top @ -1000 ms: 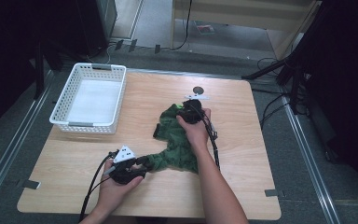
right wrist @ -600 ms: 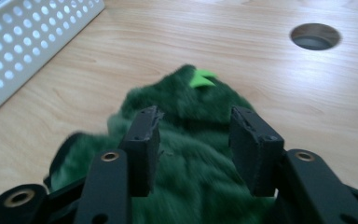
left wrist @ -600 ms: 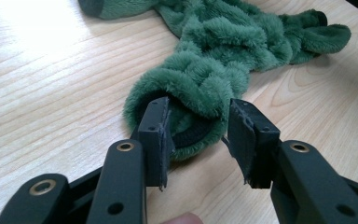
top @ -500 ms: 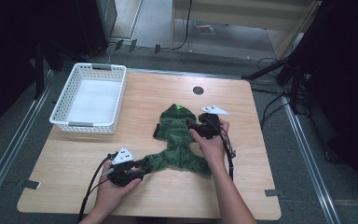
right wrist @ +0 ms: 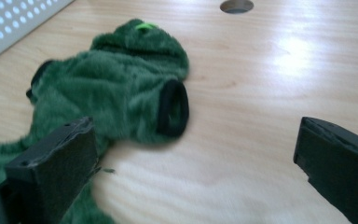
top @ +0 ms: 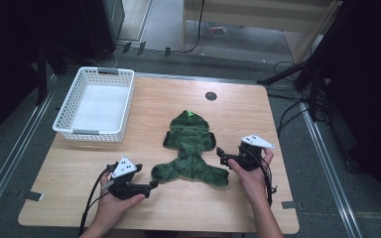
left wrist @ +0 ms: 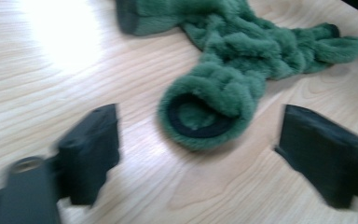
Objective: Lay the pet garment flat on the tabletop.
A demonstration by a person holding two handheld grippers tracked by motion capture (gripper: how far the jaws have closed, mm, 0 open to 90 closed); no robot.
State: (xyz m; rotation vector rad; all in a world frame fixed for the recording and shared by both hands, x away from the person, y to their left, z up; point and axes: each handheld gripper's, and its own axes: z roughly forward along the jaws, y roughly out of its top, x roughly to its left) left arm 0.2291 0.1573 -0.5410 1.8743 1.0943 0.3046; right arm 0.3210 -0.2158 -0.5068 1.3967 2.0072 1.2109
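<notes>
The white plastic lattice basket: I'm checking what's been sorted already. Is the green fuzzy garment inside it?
No. In the high view the green fuzzy garment lies flat on the wooden table, apart from the white plastic lattice basket.

- No text, label, brand, number or sign can be read in any of the views.
- A small bright green tab (right wrist: 145,26) sits on the hood of the green fleece garment (top: 191,148); its face is too small and blurred to show any lettering.
- The white basket (top: 95,131), the wooden table (top: 253,106) and the grey plates on top of both hand-held grippers carry no legible marking.
</notes>
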